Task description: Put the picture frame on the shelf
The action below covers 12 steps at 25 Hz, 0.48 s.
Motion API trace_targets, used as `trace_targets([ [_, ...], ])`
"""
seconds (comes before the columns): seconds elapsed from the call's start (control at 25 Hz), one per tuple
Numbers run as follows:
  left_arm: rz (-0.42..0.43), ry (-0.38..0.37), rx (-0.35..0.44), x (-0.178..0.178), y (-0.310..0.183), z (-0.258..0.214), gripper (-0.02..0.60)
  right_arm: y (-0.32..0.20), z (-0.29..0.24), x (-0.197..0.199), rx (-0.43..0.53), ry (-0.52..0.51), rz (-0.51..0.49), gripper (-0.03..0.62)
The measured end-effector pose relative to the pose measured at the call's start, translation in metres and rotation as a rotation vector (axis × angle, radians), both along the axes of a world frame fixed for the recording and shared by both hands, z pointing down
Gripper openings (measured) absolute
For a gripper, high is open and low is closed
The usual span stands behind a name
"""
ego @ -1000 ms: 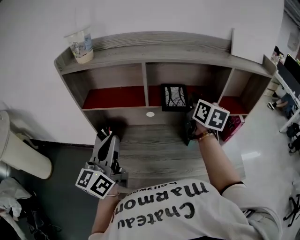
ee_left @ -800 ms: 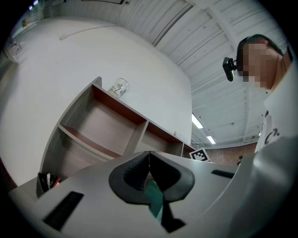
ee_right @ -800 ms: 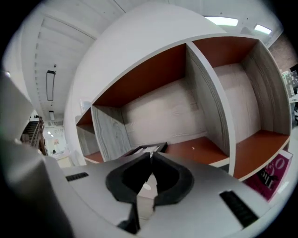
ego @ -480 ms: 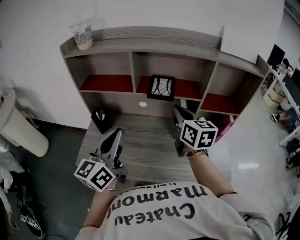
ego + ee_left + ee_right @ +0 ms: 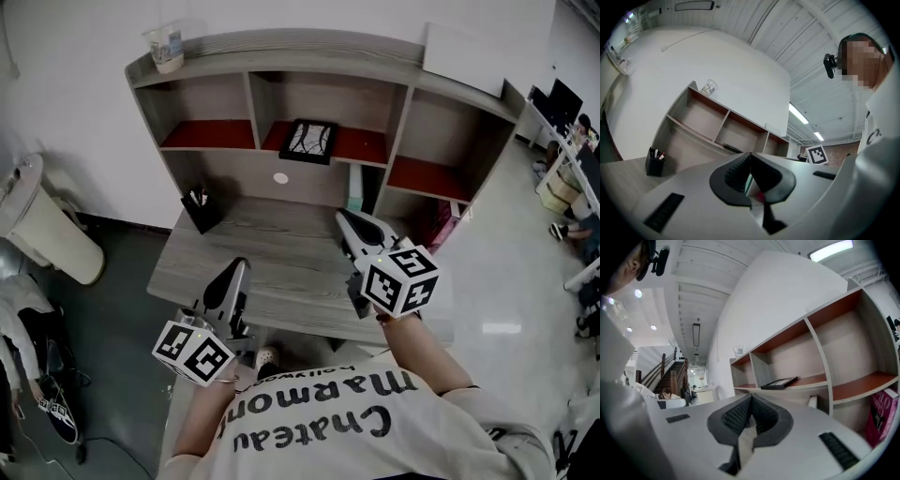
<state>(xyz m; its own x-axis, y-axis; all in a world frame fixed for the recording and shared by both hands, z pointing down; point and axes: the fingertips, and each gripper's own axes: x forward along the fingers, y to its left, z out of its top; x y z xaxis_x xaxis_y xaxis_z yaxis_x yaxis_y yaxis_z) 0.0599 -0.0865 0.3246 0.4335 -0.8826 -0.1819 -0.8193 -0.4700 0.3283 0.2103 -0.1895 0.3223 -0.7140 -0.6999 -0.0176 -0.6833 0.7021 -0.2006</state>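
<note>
Wall (image 5: 66, 103): white, plain, behind the desk.
Floor (image 5: 122, 300): dark grey at left, pale and glossy at right.
Desk (image 5: 281, 272): grey wood-grain, carrying a shelf (image 5: 309, 47) unit of three compartments with red bases.
Ceiling (image 5: 787, 28): white, ribbed panels.
Strip lights (image 5: 798, 114): lit.
Staircase (image 5: 670, 373): dark rail, far end of the room.

Left tongs (image 5: 238, 266): jaws pressed together with nothing between them, held low over the front left part of the tabletop (image 5: 291, 267), tips pointing toward its back.
Right tongs (image 5: 343, 218): jaws together and empty, raised over the tabletop's right half, tips nearer its back edge.
</note>
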Motion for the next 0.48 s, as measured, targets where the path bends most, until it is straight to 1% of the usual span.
trace_targets([
  [0.2, -0.019, 0.009, -0.02, 0.012, 0.024, 0.014, 0.018, 0.022, 0.017, 0.005, -0.014, 0.037, -0.035, 0.006],
  [0.48, -0.038, 0.01, -0.033, 0.019, 0.043, 0.027, 0.018, 0.039, 0.04, 0.011, -0.032, 0.085, -0.064, 0.006],
])
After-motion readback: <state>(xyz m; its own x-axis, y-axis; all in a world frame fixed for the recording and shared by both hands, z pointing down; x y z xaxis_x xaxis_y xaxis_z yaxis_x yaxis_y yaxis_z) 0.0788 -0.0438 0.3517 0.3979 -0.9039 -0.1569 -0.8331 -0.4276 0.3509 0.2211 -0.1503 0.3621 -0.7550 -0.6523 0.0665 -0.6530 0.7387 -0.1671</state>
